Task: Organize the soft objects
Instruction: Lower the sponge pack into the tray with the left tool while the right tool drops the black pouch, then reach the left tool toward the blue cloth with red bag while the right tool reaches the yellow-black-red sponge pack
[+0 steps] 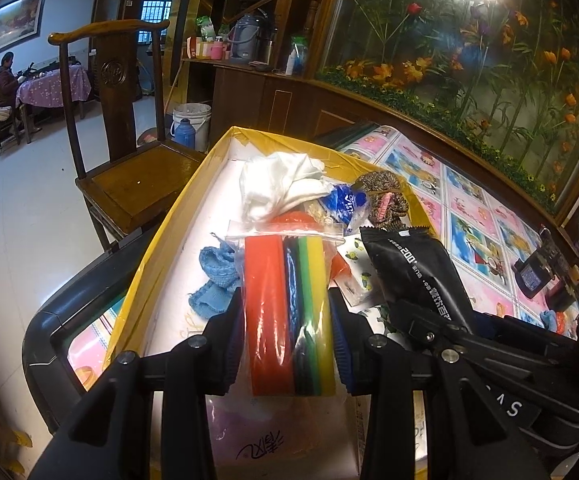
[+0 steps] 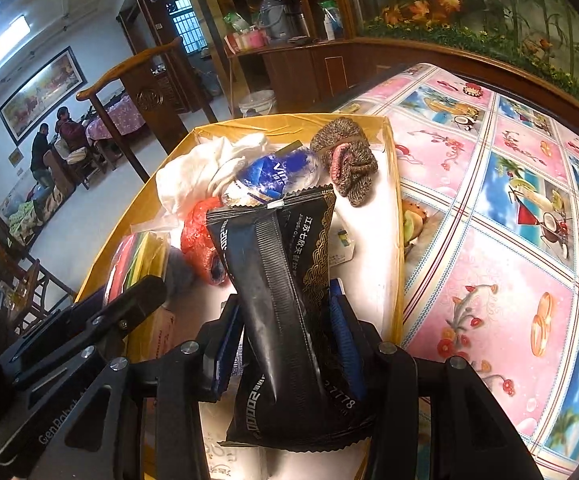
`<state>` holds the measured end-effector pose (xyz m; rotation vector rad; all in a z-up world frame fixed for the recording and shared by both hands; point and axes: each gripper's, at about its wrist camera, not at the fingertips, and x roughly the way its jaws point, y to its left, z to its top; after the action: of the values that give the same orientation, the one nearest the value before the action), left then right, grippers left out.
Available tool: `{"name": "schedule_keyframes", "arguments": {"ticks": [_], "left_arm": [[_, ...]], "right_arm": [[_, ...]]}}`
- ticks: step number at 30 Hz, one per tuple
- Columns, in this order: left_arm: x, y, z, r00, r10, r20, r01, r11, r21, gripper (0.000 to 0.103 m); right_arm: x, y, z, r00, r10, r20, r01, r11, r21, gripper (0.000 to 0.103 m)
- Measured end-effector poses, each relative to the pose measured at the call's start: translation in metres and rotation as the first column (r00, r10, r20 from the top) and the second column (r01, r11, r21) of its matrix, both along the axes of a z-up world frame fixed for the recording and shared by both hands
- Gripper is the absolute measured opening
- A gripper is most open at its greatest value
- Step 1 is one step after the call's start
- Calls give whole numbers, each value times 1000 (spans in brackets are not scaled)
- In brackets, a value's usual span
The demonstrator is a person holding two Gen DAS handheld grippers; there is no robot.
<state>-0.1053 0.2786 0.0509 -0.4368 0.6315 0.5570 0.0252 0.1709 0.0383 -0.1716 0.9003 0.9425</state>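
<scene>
Two handheld grippers hang side by side over a yellow-rimmed box (image 1: 225, 148) on a table spread with a pink and blue picture cloth (image 2: 489, 208), each clamped on a soft packet. The left gripper (image 1: 287, 344) grips a clear zip bag of coloured strips (image 1: 289, 304), red through yellow; the bag's long axis runs straight out along the fingers, toward the far end of the box. The right gripper (image 2: 285, 340) pinches a black foil pouch (image 2: 289, 292) the same way, its length pointing forward and upward from the jaws. Both packets sit above the box's white floor, the bag nearer the left wall, the pouch nearer the right. Beyond them, at the far end, lie a white cloth (image 1: 277, 184), a blue-printed wrapper (image 2: 273, 178) and a brown knitted piece (image 2: 347, 156); a blue knit (image 1: 217, 276) lies just left of the bag. Any setting-down would probably need only a drop, since the open floor lies directly below each load.
</scene>
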Motion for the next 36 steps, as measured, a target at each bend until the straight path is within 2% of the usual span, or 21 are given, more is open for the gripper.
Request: {"name": "schedule_keyframes", "arguments": {"ticks": [3, 7, 21, 25, 30, 33, 36], "left_arm": [[0, 1, -1, 1000, 1, 1, -1, 1000, -6, 39], [-1, 3, 1, 1000, 4, 8, -4, 1000, -20, 47], [-4, -18, 23, 999, -35, 33, 34, 999, 15, 50], [0, -37, 29, 997, -75, 33, 74, 997, 36, 50], [14, -76, 31, 985, -170, 19, 168, 983, 80, 51], [26, -102, 27, 972, -237, -6, 236, 968, 89, 51], [36, -135, 20, 948, -317, -36, 319, 941, 112, 51]], "right_arm": [[0, -3, 1, 1000, 5, -9, -5, 1000, 12, 51], [0, -8, 4, 1000, 8, -25, -7, 999, 39, 54], [-1, -45, 31, 999, -4, -36, 10, 988, 156, 60], [7, -68, 38, 998, -39, -41, 46, 982, 183, 60], [23, -107, 41, 992, -113, -57, 123, 971, 204, 61], [33, -132, 42, 986, -150, -67, 161, 964, 211, 61], [42, -161, 43, 979, -192, -73, 204, 955, 218, 61]]}}
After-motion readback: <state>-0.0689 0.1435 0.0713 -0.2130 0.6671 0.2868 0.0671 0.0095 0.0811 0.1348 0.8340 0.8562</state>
